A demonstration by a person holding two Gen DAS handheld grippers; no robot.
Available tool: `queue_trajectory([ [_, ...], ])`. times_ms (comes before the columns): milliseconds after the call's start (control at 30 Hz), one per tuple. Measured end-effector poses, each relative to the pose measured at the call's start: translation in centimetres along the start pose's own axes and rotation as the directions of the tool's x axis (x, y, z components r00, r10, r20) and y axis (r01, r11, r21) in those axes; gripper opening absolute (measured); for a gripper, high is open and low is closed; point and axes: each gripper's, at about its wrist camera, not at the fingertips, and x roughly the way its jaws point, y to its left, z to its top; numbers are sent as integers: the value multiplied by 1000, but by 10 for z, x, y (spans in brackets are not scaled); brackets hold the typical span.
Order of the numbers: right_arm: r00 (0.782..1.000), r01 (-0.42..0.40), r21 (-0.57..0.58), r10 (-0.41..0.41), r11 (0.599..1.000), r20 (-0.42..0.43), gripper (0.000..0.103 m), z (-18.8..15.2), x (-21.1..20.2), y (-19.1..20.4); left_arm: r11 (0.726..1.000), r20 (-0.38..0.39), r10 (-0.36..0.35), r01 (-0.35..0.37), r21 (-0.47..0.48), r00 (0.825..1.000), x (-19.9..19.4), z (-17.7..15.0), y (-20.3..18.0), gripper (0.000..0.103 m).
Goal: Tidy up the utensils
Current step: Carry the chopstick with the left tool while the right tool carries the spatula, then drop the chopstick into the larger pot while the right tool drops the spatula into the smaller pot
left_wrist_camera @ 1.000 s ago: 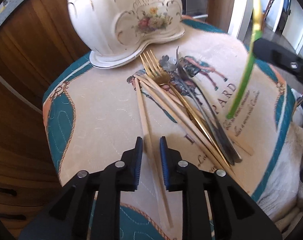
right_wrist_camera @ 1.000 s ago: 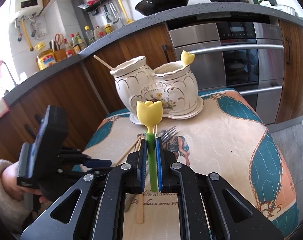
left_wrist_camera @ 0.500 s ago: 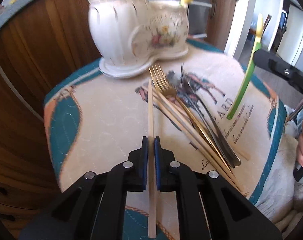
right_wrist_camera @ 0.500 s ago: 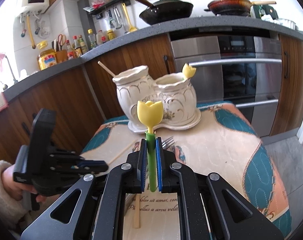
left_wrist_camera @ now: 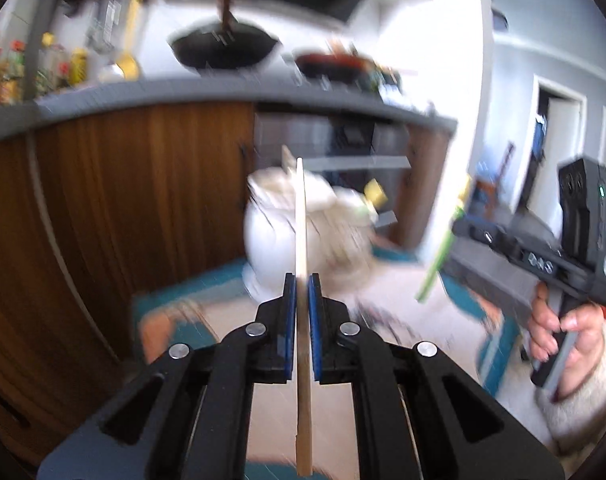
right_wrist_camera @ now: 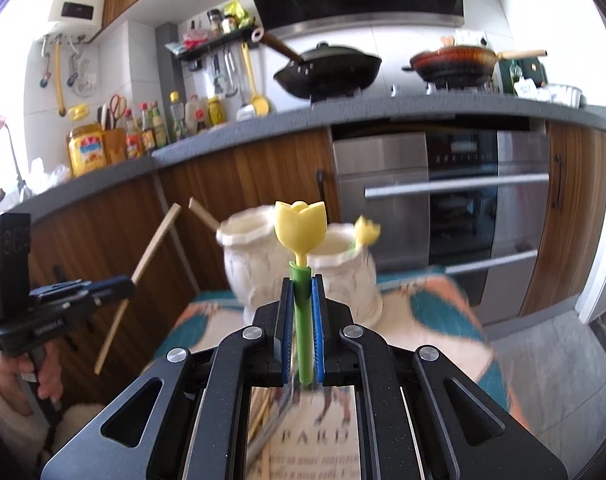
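While the left-wrist view is smeared by motion blur, the left gripper (left_wrist_camera: 302, 286) is plainly clenched on a wooden chopstick (left_wrist_camera: 301, 240), which runs vertically through the centre of the frame between the blue pads (left_wrist_camera: 289, 320). In the right-wrist view the same chopstick (right_wrist_camera: 141, 276) slants across the left of the frame, clear of the table. The right gripper (right_wrist_camera: 302, 292) is clenched on the green stem of a tulip-topped utensil (right_wrist_camera: 301, 232), its yellow head standing upright at frame centre. Behind it sits a cream twin-pot ceramic holder (right_wrist_camera: 299, 276): its left pot contains one chopstick (right_wrist_camera: 204, 214), its right pot one tulip utensil (right_wrist_camera: 366, 231). Remaining cutlery (right_wrist_camera: 273, 420) lies on the printed tablecloth (right_wrist_camera: 435, 312) at lower centre, largely hidden by the gripper body. A hand (left_wrist_camera: 559, 332) grips the right tool's handle at the right edge of the left-wrist view.
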Motion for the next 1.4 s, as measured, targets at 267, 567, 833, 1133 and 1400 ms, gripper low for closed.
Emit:
queue_trajectory([
  [267, 993, 20, 24, -23, 1000, 112, 10, 55, 31, 1, 983, 194, 6, 29, -180, 981, 41, 69, 52, 6],
  [567, 984, 57, 48, -64, 997, 164, 10, 71, 64, -16, 983, 327, -24, 82, -164, 945, 92, 110, 48, 6],
  [833, 998, 22, 84, -27, 996, 61, 10, 52, 96, -34, 986, 299, -44, 89, -139, 953, 134, 109, 47, 6],
  [1133, 999, 24, 93, -21, 995, -33, 10, 36, 114, -40, 986, 234, -80, 112, -127, 969, 130, 82, 54, 6],
  [1400, 995, 32, 64, -25, 997, -100, 10, 23, 133, -36, 989, 197, -86, 107, -98, 977, 117, 76, 54, 6],
])
